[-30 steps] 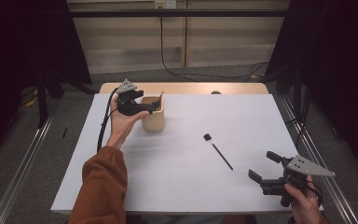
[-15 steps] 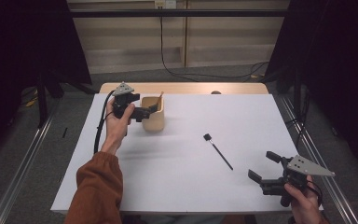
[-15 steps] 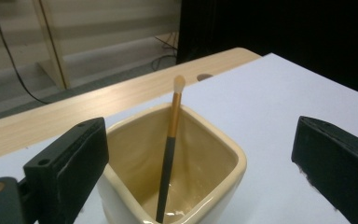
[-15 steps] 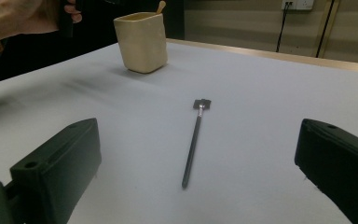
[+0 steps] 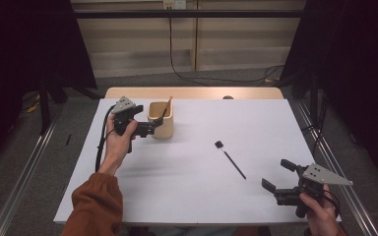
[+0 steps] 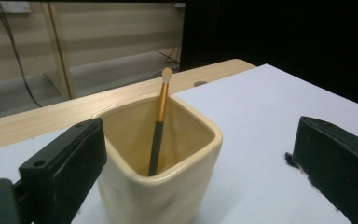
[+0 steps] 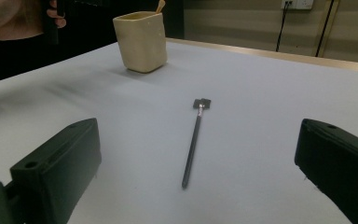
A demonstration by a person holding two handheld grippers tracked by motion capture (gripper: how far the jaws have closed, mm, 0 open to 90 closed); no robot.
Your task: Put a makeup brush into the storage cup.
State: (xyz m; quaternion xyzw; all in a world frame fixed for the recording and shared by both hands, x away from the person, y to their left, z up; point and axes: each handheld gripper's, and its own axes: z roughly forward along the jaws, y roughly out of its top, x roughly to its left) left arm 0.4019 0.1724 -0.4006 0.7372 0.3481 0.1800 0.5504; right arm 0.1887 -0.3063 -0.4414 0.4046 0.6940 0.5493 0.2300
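Cream cup [image 5: 161,119] near table's [image 5: 187,196] far edge

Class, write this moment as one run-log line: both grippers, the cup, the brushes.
left gripper: open, at cup | right gripper: open, empty | cup: upright, holds gold-handled brush | black brush: flat on table

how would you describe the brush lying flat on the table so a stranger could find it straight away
Start at the white table and move right from the cream square cup at its far left. The loose black brush lies flat on bare table, well apart from the cup. Unlike the gold-banded brush standing in the cup, it is all dark with a small square head.
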